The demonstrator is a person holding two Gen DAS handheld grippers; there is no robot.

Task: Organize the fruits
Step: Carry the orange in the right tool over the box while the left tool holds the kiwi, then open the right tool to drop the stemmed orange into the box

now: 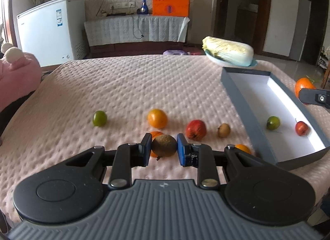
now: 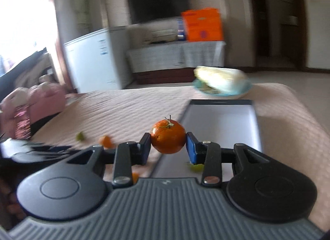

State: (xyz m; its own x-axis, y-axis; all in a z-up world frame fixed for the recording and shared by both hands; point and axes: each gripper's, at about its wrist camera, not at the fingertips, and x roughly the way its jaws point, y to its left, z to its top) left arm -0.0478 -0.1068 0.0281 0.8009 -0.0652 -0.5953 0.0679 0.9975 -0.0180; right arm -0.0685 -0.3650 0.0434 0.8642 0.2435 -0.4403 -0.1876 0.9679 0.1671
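Left wrist view: we see the pink quilted table filling the frame, with the grey box at right. A cabbage sits on a plate at upper right. Loose fruit lies mid-frame: an orange, a red apple, a green fruit. Our left claw pinches a brown fruit at centre. Right wrist view, blurred: our right claw grips a stemmed tangerine over the box's left edge.
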